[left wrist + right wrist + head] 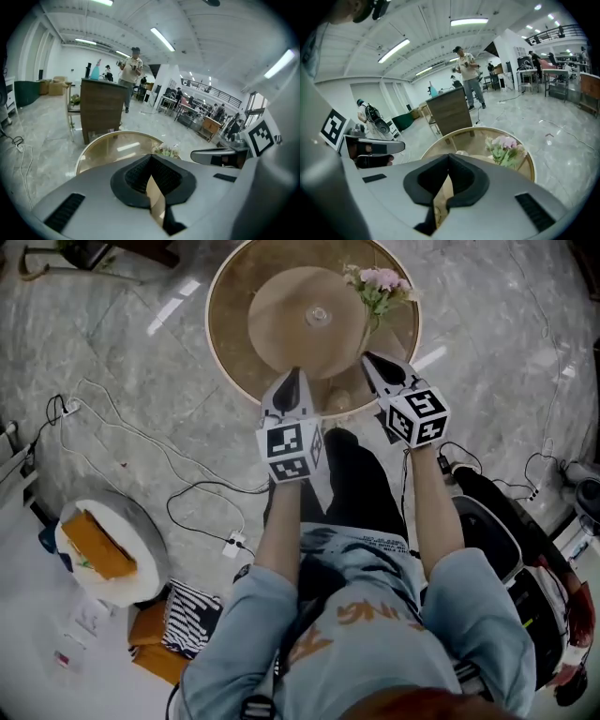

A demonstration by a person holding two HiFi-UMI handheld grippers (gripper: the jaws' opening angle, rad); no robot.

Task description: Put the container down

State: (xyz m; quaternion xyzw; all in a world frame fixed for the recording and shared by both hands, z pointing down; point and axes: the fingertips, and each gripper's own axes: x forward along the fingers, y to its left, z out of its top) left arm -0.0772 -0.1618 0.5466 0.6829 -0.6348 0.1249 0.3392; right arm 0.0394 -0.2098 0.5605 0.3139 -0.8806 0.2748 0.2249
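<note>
The set-down looks finished to me, so the careful move is to draw my left gripper and right gripper away without brushing anything. Both have their jaws together, with nothing between them. Just ahead of their tips, what I take for the small clear container sits mid round glass table. Pink flowers stand beyond the right gripper.
</note>
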